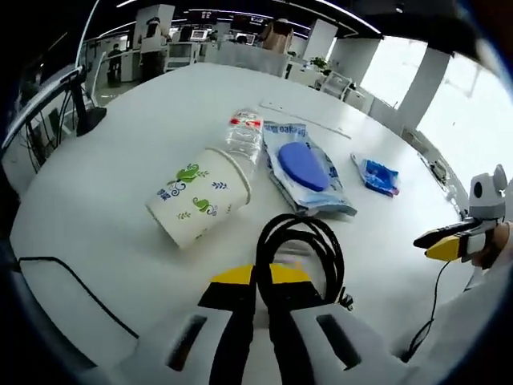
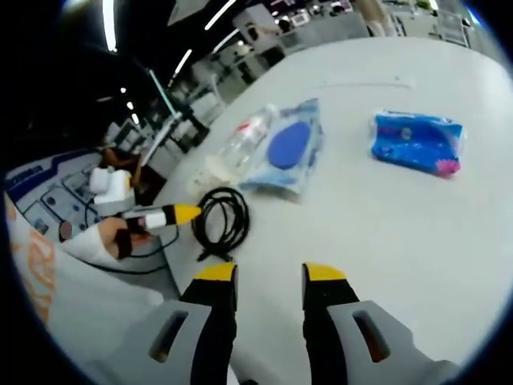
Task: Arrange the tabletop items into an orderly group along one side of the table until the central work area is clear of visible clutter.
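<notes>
White bench (image 1: 120, 152), office background beyond it. In the left gripper view the left tool (image 1: 260, 277) sits low and near, its yellow-tipped jaws drawn together on the near edge of a coiled black cable (image 1: 321, 241); the loop passes between the tips, so it is clamped on the cable. Just far-left of the coil lies a paper cup (image 1: 196, 196) on its side, green print, open end pointing near-left. Touching the cup's far end is a clear plastic bottle (image 1: 243, 135), red-and-white label, also lying down. Just right of the bottle is a clear pouch with a blue disc (image 1: 303, 167) inside, flat on the bench. Further right, apart from it, is a small blue packet (image 1: 377, 176). The right tool (image 1: 445, 241) comes in at the right edge, held by a hand.

In the right gripper view the right tool (image 2: 271, 274) has jaws apart with bare bench between the tips, holding nothing. Items are grouped far-left; the blue packet (image 2: 417, 140) sits alone far-right. The left tool (image 2: 172, 215) is at the coil (image 2: 220, 220).
</notes>
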Available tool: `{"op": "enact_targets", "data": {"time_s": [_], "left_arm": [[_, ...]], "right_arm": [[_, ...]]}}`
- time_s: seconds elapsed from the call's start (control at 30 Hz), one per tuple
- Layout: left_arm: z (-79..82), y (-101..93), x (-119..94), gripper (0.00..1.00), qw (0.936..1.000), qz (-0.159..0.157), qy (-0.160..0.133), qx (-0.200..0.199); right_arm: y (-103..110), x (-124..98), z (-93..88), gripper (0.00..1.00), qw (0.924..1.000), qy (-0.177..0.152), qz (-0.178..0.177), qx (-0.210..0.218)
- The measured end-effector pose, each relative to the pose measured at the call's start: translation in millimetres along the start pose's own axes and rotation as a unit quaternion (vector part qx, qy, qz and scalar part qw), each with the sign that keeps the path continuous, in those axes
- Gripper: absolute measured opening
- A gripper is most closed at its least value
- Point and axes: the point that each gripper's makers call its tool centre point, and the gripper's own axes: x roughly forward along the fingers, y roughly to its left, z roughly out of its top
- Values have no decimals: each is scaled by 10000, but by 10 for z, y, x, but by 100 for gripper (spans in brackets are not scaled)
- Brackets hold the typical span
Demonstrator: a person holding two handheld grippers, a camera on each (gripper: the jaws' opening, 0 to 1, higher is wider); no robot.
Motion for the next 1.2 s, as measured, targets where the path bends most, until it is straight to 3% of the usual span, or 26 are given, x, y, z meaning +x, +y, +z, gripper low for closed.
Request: {"op": "enact_targets", "data": {"time_s": [0.1,0.37,0.47,0.57,0.73,0.97,1.1,1.2], "left_arm": [[34,-69,-38,1,9992,-120,-36,383],[183,-330,-194,0,9956,-626,-367,599],[233,-409,-236,0,9928,-778,-457,790],[296,-486,-272,0,9903,-959,-580,820],[377,-636,-324,0,9829,-1233,-666,1198],[591,-1003,-507,0,9608,-2022,-979,1623],[705,-1241,-624,0,9440,-2443,-1108,1922],[822,-1411,-722,0,9331,-2786,-1285,1875]], "right_arm": [[-2,-7,5,30,10000,-29,4,13],[49,-21,36,32,9995,-210,209,143],[72,-28,81,32,9982,-356,320,348],[91,-35,102,34,9980,-415,374,308],[134,-26,119,39,9974,-473,471,253],[255,-17,193,55,9939,-706,780,337],[355,-52,301,61,9861,-1042,1120,648],[371,-62,345,66,9821,-1202,1220,783]]}}
